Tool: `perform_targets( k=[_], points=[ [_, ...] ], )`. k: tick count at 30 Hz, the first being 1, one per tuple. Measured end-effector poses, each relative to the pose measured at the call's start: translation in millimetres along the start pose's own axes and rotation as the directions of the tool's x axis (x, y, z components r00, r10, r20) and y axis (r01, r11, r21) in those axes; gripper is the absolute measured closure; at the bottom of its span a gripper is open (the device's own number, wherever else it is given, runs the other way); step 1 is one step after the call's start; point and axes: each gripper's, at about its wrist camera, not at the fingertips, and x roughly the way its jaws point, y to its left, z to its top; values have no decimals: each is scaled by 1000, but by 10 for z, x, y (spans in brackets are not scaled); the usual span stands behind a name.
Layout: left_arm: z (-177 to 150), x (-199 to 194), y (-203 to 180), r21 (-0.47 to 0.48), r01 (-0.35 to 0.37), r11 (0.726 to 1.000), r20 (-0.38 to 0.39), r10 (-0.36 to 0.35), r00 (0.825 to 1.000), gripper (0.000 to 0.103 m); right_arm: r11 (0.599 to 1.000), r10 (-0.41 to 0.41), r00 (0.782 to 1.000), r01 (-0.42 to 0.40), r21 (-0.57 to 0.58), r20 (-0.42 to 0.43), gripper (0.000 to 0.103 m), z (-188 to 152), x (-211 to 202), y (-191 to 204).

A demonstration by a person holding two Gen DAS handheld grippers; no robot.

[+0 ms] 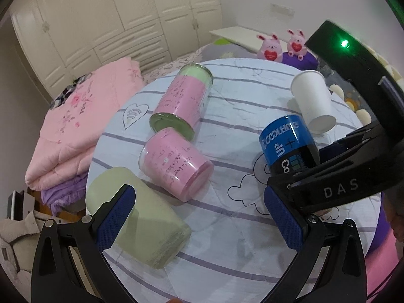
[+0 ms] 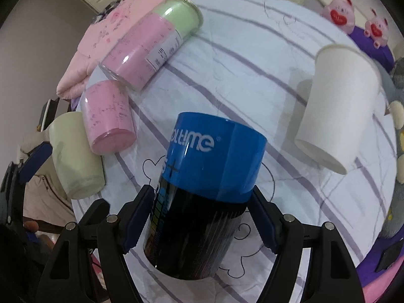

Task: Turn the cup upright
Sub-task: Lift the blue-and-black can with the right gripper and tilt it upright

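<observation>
My right gripper (image 2: 202,221) is shut on a blue and black cup (image 2: 204,192) printed "cooltime", gripping its black part; the cup is lifted and tilted above the round table (image 2: 252,58). It also shows in the left wrist view (image 1: 287,144), held by the right gripper (image 1: 315,176). My left gripper (image 1: 199,214) is open and empty, its left finger over a pale green cup (image 1: 141,222) that lies on its side. A white paper cup (image 1: 313,101) lies tipped at the right; it also shows in the right wrist view (image 2: 338,106).
A pink cup (image 1: 174,164) and a tall pink and green glass jar (image 1: 181,101) lie on their sides mid-table. A folded pink quilt (image 1: 83,126) sits left of the table. Two pink plush toys (image 1: 282,45) sit beyond the far edge.
</observation>
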Motion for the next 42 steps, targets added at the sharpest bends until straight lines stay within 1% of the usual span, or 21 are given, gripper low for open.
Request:
perform_targets(
  k=[1,2,5,10,15,18,23,26,28,31,33,35,37,39,42],
  points=[
    [1,-10,12,-7,1,1000,-2,-1,1000,0,1000,6,1000,-6,9,-19,22,13,19,-18],
    [4,-20,17,-13,1,1000,-1,-1,1000,0,1000,19,1000,-19,10,-12,22,11,6,-26],
    [14,-90,31,-29,6,1000,7,-6,1000,0,999,39,999,-39,5,31,19,-7,-105,-32],
    [50,-225,-25,-47,22,999,35,-21,999,0,999,46,994,-46,-5,94,19,-115,-367,-63],
    [79,-348,-160,-50,49,998,61,-46,997,0,1000,8,986,-10,14,165,19,-322,-607,-137],
    [94,-409,-286,-38,78,996,72,-76,995,0,999,-13,978,5,38,207,19,-462,-730,-226],
    [121,-429,-465,-29,118,993,68,-116,991,0,996,-21,966,-1,85,256,19,-670,-868,-411],
    [158,-380,-539,-47,171,984,42,-170,985,0,994,-33,959,2,108,282,19,-759,-897,-473],
    [197,-318,-609,-59,198,978,14,-198,980,0,990,-42,947,-2,139,318,19,-819,-932,-561],
    [233,-248,-693,-58,186,981,-6,-187,982,0,985,-79,926,17,170,369,19,-872,-984,-620],
    [268,-145,-725,-75,191,979,-48,-195,980,0,978,-139,907,62,201,397,19,-907,-1014,-676],
    [284,-36,-756,-91,198,976,-86,-206,975,0,969,-170,896,75,237,410,19,-930,-1013,-746],
    [297,89,-770,-119,210,970,-125,-224,967,0,962,-181,888,72,262,422,19,-949,-1001,-790],
    [304,175,-785,-133,220,966,-151,-239,959,0,958,-193,886,76,278,421,19,-943,-973,-836],
    [316,253,-802,-147,209,967,-162,-232,959,0,956,-210,889,98,277,408,19,-908,-909,-860]
  ],
)
